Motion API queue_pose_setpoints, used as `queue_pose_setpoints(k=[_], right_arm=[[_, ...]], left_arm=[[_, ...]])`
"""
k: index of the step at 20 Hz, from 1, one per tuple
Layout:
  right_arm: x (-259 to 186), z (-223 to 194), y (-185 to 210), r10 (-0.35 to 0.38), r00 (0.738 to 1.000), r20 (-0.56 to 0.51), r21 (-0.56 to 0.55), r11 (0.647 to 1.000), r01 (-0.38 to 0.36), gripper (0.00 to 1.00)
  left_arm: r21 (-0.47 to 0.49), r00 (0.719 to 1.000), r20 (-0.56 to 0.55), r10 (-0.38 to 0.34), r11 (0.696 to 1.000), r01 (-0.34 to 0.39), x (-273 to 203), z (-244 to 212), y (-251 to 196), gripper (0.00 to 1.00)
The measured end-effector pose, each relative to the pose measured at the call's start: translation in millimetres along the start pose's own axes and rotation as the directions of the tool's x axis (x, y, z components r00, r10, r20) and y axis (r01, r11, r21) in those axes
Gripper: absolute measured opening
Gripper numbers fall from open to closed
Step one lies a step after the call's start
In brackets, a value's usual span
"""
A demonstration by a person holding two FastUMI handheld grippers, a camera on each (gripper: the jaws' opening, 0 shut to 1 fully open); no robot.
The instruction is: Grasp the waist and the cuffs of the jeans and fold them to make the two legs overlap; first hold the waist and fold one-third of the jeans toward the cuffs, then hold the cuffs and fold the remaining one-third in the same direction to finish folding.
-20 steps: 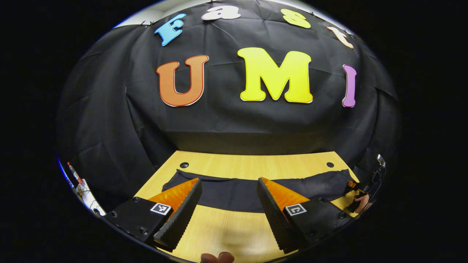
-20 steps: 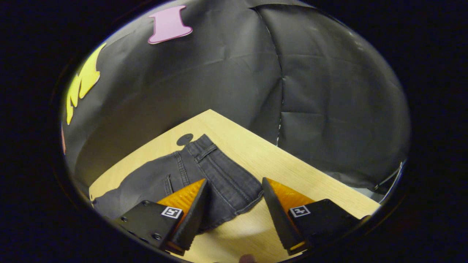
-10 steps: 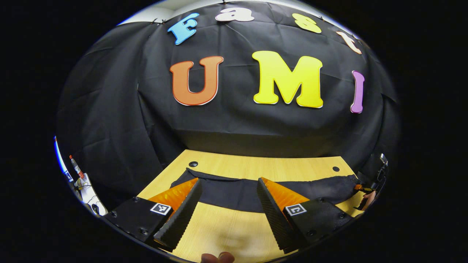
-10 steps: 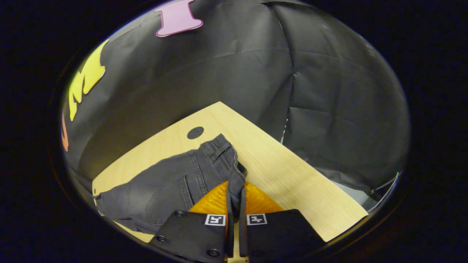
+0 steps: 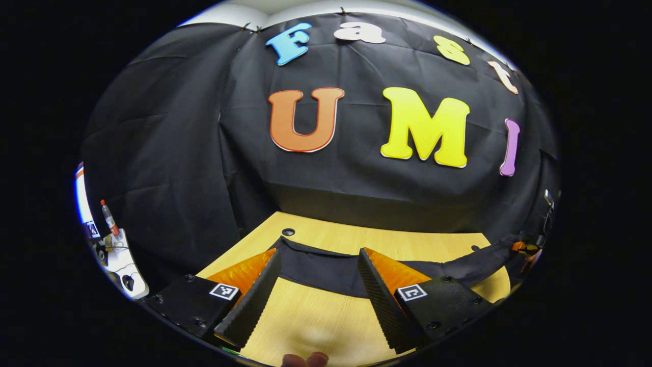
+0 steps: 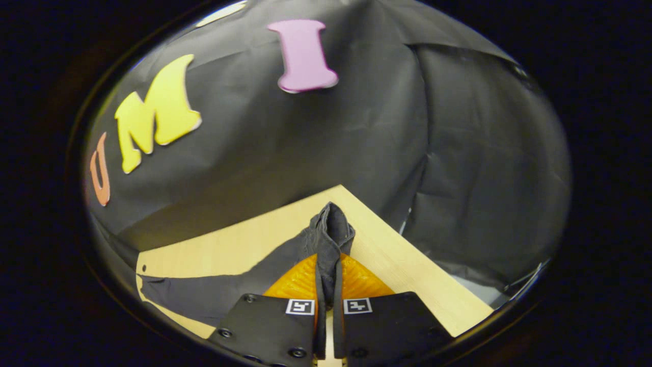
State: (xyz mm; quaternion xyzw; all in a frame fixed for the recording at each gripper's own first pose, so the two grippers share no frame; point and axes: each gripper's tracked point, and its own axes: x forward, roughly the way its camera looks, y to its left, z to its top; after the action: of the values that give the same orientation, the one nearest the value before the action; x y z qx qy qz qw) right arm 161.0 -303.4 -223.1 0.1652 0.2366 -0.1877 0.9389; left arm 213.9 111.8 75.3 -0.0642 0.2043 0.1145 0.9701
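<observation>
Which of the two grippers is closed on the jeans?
The right gripper: its fingers pinch the jeans at the waist. The left gripper stands open above the table.

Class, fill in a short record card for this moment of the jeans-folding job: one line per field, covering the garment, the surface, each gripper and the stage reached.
Garment: dark jeans, stretched out along the table
Surface: light wooden table
Right gripper: shut on the waist, which is raised off the table
Left gripper: open, above the table's near edge, the leg cloth seen between its fingers, not gripped
Backdrop: black cloth wall
Stage: waist grasped, cuff end not yet grasped, no fold made
</observation>
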Motion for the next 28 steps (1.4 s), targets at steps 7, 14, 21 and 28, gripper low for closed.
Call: queue_pose_setpoints(k=[7, 14, 21, 28], right_arm=[[-53.0, 10.7, 212.1, 0.244, 0.966, 0.086, -0.129, 0.964, -0.232, 0.06], [-52.6, -115.6, 363.0, 0.370, 0.928, -0.051, -0.295, 0.882, -0.368, 0.06], [-11.5, -260.1, 409.2, 0.294, 0.923, -0.248, -0.461, 0.802, -0.379, 0.06], [-0.8, -303.2, 416.2, 0.280, 0.901, -0.331, -0.502, 0.757, -0.420, 0.22]], left_arm=[[-0.036, 0.996, -0.010, 0.085, 0.996, -0.085, -14.2, -19.6, 82.9, 0.97], [-0.062, 0.982, -0.046, 0.182, 0.981, -0.185, -25.6, -35.9, 173.5, 0.97], [-0.138, 0.963, -0.124, 0.240, 0.957, -0.257, -37.4, -62.2, 227.1, 0.97], [-0.167, 0.961, -0.166, 0.221, 0.954, -0.249, -26.1, -73.8, 242.3, 0.97]])
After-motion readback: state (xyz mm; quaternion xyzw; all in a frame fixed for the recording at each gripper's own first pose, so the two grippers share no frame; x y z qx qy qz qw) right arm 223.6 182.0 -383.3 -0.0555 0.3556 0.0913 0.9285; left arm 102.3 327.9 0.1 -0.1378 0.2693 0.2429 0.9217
